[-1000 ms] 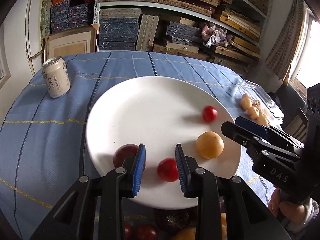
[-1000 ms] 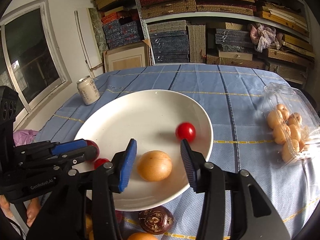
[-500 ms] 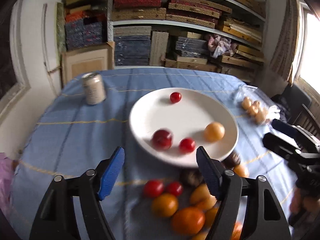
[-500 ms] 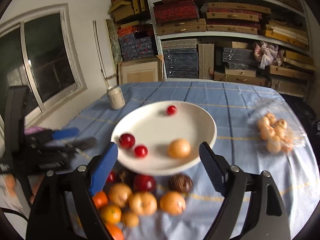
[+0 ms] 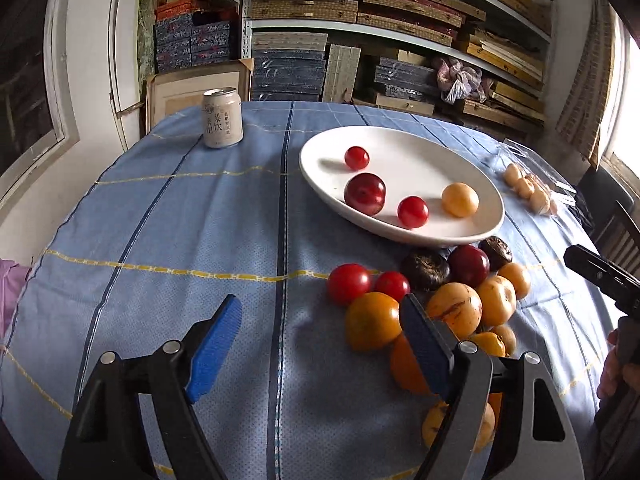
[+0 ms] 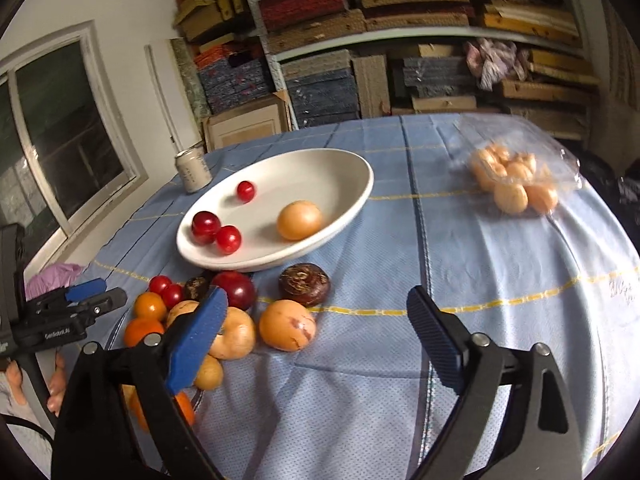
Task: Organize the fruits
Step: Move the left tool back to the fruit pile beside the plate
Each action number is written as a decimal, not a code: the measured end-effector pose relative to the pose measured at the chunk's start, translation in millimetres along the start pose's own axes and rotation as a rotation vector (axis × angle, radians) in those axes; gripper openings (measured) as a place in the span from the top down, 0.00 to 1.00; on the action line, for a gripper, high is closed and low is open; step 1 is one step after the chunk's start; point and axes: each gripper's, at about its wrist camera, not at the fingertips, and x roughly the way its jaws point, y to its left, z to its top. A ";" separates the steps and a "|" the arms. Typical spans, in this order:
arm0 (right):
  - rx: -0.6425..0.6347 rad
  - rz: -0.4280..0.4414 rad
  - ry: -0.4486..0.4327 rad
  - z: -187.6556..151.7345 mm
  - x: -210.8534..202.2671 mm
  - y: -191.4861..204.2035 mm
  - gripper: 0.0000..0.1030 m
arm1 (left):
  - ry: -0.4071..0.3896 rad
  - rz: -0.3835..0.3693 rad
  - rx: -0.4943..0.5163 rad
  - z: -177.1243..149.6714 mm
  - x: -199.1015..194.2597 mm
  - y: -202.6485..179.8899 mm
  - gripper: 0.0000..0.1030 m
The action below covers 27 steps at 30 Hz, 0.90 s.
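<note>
A: On the bench (image 5: 180,208), far left, a pale can (image 5: 222,118) is seen upright, well apart from the white plate (image 5: 472,216). What is held on the plate?

B: Four fruits: a small red one (image 5: 356,157), a dark red plum (image 5: 365,193), another small red one (image 5: 413,211), a yellow-orange one (image 5: 459,199). Just in front, a loose fruit pile (image 5: 436,296) is left on the blue cloth. Far right, a clear pack of pale fruit (image 6: 516,180).

A: Gripper states?

B: Left gripper (image 5: 320,344): jaws just opened wide, nothing gripped, bare cloth between, right pad beside the pile. Right gripper (image 6: 316,336): likewise spread wide, jaws just opened, nothing clamped, pile fruit seen between the fingers.
</note>
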 end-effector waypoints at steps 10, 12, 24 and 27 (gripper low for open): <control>-0.002 -0.010 0.009 1.2 1.9 1.9 0.13 | 0.118 -0.026 -0.236 9.4 36.5 54.4 0.21; 0.011 -0.011 0.015 0.8 2.8 1.1 0.13 | 0.144 -0.053 -0.271 9.1 41.6 61.1 0.21; 0.043 -0.004 0.041 2.9 9.2 -7.3 0.13 | 0.148 -0.009 -0.215 25.2 42.5 40.9 0.21; 0.057 -0.001 0.044 3.0 10.5 -10.1 0.13 | 0.163 0.011 -0.169 29.8 50.2 28.3 0.20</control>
